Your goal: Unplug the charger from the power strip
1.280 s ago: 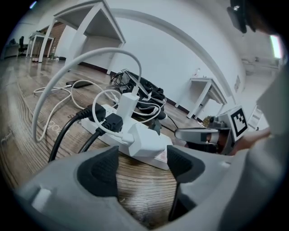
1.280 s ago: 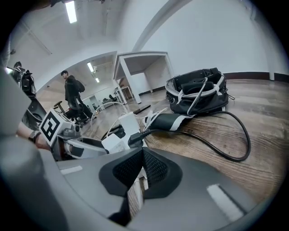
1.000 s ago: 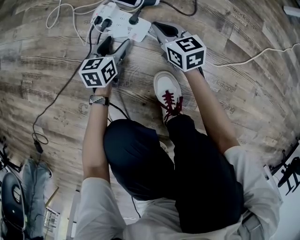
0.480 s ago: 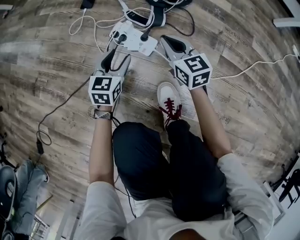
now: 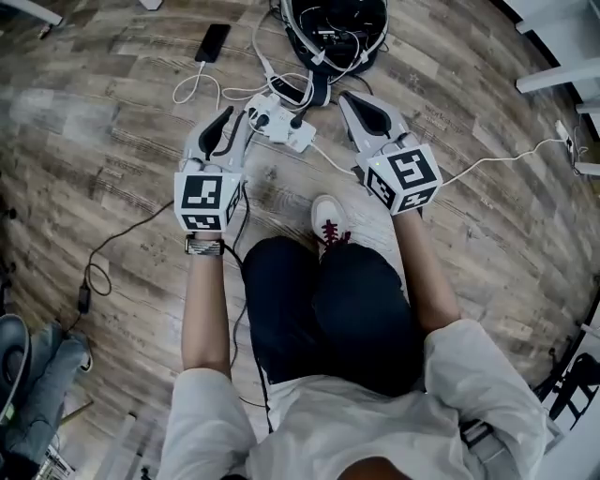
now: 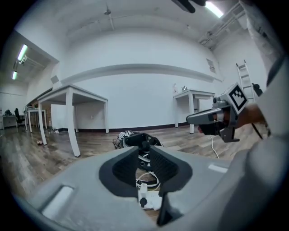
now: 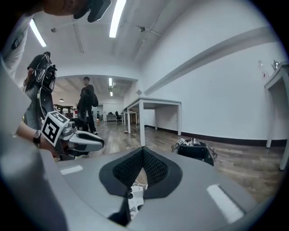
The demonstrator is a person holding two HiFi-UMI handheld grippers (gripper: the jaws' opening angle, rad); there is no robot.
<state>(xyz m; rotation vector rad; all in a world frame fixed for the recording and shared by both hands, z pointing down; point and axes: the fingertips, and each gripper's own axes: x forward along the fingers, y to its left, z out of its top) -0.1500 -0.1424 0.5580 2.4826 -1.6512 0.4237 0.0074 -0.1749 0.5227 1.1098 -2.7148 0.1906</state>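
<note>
The white power strip [image 5: 281,127] lies on the wood floor with several plugs and cables in it, one plug black [image 5: 296,121]. Both grippers hang well above it and touch nothing. My left gripper [image 5: 231,129] has just been closing; a narrow gap is left between its pads, with nothing in it. Through that gap, the left gripper view [image 6: 146,149] shows the strip [image 6: 151,200] far below. My right gripper [image 5: 364,111] is shut and empty, its pads meeting at the tips [image 7: 143,151]; the strip [image 7: 135,196] shows beneath them.
A black basket [image 5: 336,23] full of cables stands behind the strip. One phone [image 5: 214,42] lies at the back left on a white cable, another [image 5: 286,91] next to the strip. My shoe [image 5: 328,220] stands just in front. White tables [image 6: 67,97] and a standing person [image 7: 88,106] are farther off.
Both grippers have lifted well up from the floor, so the power strip now looks smaller and farther off. The left jaws have narrowed from wide open.
</note>
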